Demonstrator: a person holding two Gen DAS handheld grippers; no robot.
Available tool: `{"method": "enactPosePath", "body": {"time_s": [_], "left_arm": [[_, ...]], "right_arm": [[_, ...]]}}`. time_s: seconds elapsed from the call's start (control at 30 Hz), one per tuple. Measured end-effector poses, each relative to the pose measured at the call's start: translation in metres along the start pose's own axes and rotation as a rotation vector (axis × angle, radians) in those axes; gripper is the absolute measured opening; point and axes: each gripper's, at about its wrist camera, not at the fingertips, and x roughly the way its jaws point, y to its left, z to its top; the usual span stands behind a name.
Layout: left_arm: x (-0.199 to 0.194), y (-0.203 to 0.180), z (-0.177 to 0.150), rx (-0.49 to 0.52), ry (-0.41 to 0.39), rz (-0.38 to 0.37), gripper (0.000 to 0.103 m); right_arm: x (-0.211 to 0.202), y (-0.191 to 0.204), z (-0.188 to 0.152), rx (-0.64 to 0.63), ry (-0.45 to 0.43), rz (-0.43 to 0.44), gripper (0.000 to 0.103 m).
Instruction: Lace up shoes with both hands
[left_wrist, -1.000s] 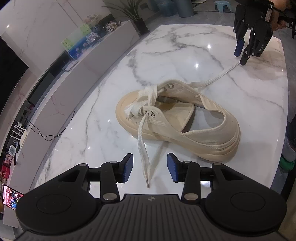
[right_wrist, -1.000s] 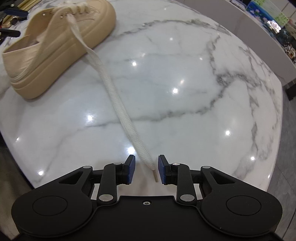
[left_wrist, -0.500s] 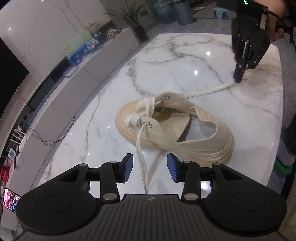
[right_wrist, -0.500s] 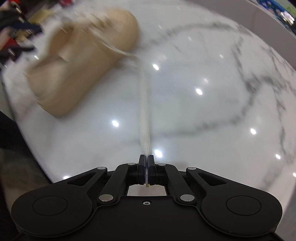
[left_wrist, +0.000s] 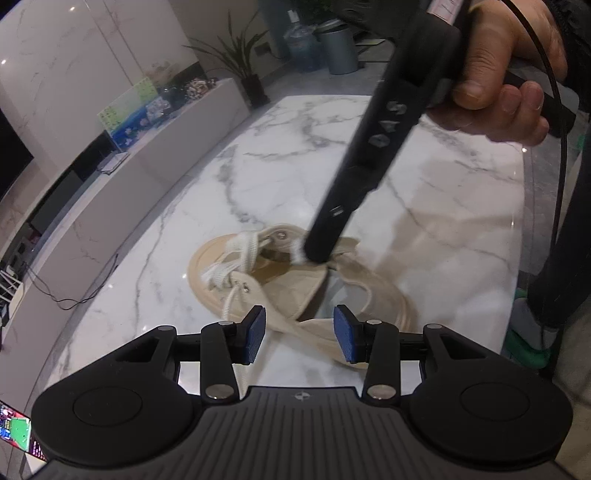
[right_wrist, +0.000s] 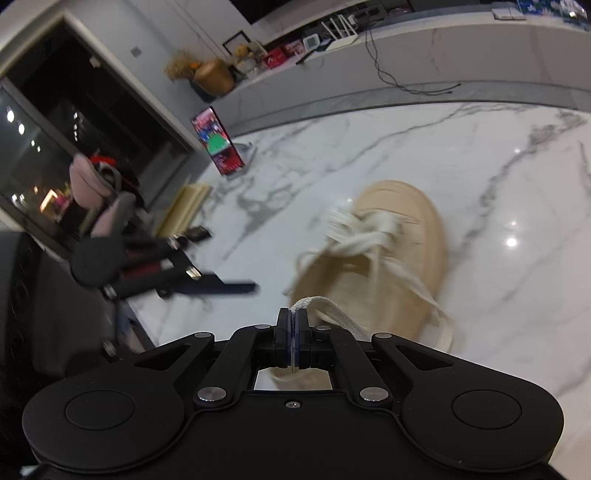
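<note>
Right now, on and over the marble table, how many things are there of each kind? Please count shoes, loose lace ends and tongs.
Shoes: 1, the beige shoe
Loose lace ends: 2, lace end in right tongs, lace end by left tongs
Tongs: 2, left tongs, right tongs
Total: 5

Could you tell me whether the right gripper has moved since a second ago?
Yes. The right gripper came from the table's far edge to the shoe.

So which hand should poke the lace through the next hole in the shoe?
Probably the right. Its fingers are shut on the white flat shoelace's tip, just above the cream canvas shoe. The left fingers stand open, holding nothing.
</note>
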Motion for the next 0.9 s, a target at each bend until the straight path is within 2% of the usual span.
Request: {"method": "enactPosePath", "body": {"time_s": [0.2, 0.4, 0.47, 0.53, 0.63, 0.77, 0.9], "left_arm": [[0.0, 0.004, 0.004, -0.067, -0.017, -0.043, 0.039], [0.003, 0.012, 0.005, -0.158, -0.004, -0.084, 0.039], [0.004, 0.019, 0.005, -0.223, -0.003, -0.11, 0.036], [0.004, 0.022, 0.004, -0.263, -0.003, -0.111, 0.021], [0.002, 0.029, 0.003, -0.302, -0.014, -0.085, 0.007], [0.0, 0.03, 0.005, -0.306, -0.023, -0.093, 0.003], [0.002, 0.022, 0.006, -0.216, 0.015, -0.054, 0.002]], "right_arm": [[0.014, 0.009, 0.001, -0.017, -0.01, -0.04, 0.0], [0.014, 0.016, -0.004, -0.033, -0.009, -0.025, 0.001], [0.014, 0.016, -0.004, -0.034, -0.01, -0.023, 0.001], [0.013, 0.017, -0.005, -0.038, -0.009, -0.026, 0.001], [0.01, 0.016, -0.004, -0.034, -0.021, -0.03, 0.001], [0.007, 0.015, -0.003, -0.032, -0.028, -0.023, 0.001], [0.004, 0.019, -0.003, -0.076, -0.015, -0.031, 0.005]]}}
